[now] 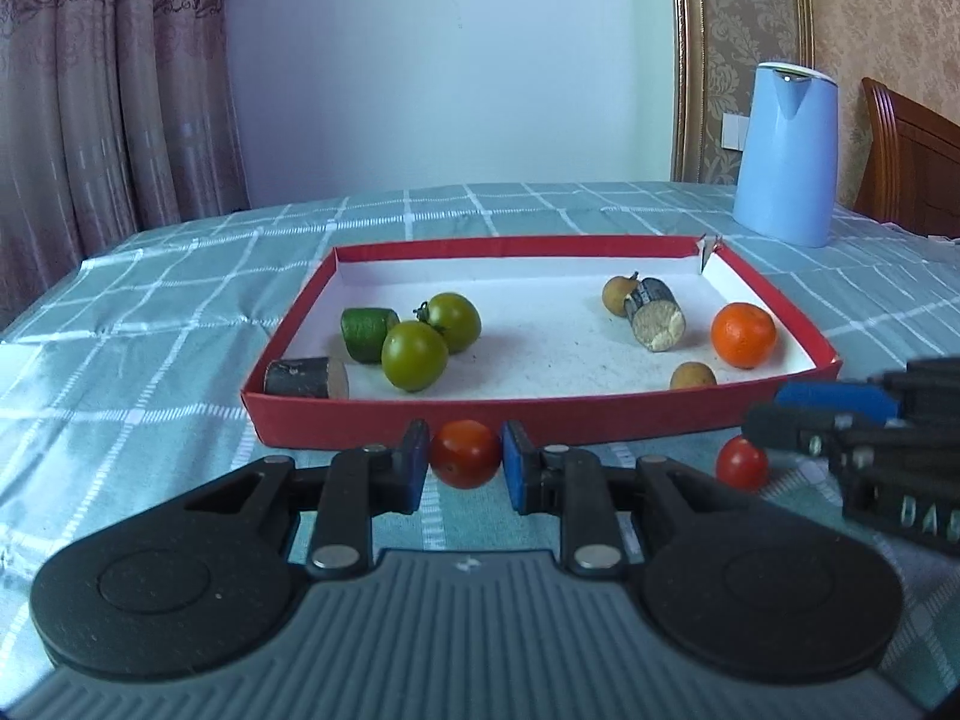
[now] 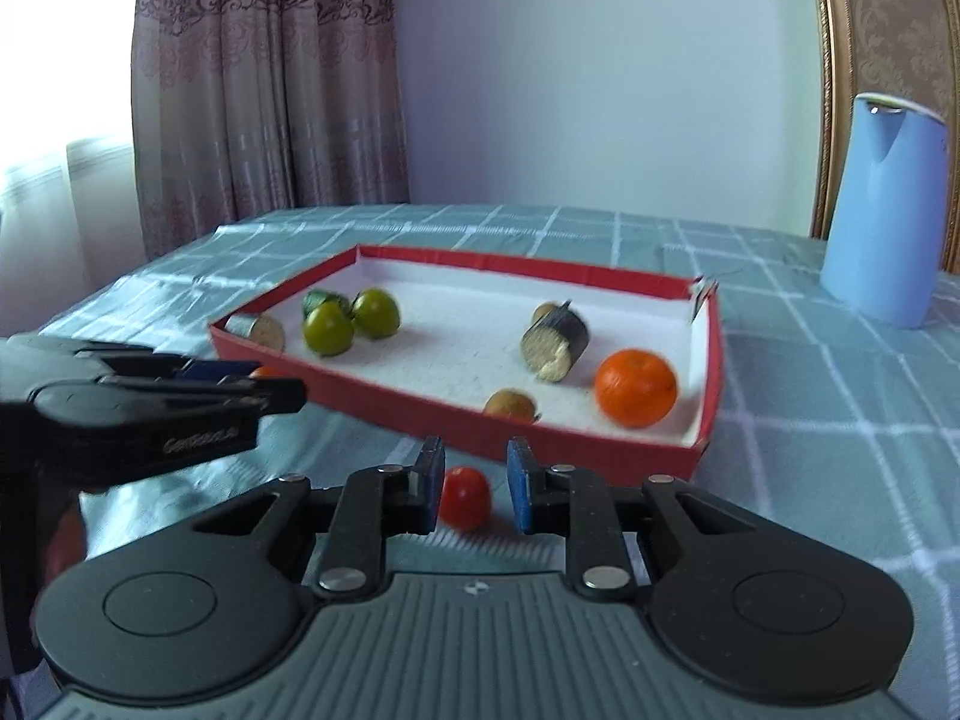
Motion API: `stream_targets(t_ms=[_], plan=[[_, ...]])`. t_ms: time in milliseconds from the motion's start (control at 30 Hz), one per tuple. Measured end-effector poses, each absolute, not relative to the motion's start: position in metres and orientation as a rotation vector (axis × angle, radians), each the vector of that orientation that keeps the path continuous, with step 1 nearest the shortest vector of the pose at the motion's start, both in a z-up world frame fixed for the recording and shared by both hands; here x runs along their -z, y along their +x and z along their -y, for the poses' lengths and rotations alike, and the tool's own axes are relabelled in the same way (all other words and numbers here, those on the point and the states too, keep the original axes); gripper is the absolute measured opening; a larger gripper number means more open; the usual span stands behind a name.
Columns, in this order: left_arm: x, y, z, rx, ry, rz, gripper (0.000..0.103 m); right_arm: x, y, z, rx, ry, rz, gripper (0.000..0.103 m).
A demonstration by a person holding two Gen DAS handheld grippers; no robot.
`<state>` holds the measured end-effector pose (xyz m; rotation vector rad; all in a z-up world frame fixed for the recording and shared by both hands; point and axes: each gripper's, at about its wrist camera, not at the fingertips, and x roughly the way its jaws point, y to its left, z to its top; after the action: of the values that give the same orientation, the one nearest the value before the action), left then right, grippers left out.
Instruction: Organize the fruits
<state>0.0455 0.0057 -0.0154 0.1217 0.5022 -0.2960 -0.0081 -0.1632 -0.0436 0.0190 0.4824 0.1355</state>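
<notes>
A red tray [image 1: 540,414] with a white floor holds two green tomatoes [image 1: 414,355], an orange [image 1: 743,335], a green cylinder [image 1: 366,333], cut dark pieces [image 1: 654,313] and small brown fruits [image 1: 692,375]. My left gripper [image 1: 465,462] is shut on a red cherry tomato [image 1: 465,454] just in front of the tray. My right gripper [image 2: 474,495] is open around a second red cherry tomato [image 2: 464,497] on the cloth; a gap shows on its right side. That tomato also shows in the left wrist view [image 1: 741,463]. The tray shows in the right wrist view [image 2: 600,456].
A checked teal tablecloth [image 1: 150,360] covers the table. A blue kettle [image 1: 787,153] stands behind the tray at the right. A wooden chair [image 1: 912,162] is at the far right. Curtains [image 1: 108,90] hang at the left.
</notes>
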Motion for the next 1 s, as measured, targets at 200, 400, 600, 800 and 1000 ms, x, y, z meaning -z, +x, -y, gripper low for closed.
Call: stream_targets(t_ms=[200,400,600,800,1000], plan=[[0.011,0.048,-0.006,0.293,0.115,-0.508,0.024,0.033,0.000,0.174,-0.112,0.028,-0.459,0.021],[0.008,0.052,-0.014,0.293,0.071,-0.511,0.024,0.035,0.004,0.178,-0.192,0.050,-0.517,0.021],[0.014,0.055,-0.020,0.293,0.042,-0.532,0.024,0.046,-0.005,0.165,-0.224,0.021,-0.540,0.022],[0.015,0.055,-0.020,0.303,0.044,-0.536,0.024,0.051,-0.003,0.163,-0.235,0.043,-0.570,0.069],[0.016,0.054,-0.019,0.308,0.050,-0.536,0.024,0.054,-0.003,0.150,-0.249,-0.012,-0.554,0.069]])
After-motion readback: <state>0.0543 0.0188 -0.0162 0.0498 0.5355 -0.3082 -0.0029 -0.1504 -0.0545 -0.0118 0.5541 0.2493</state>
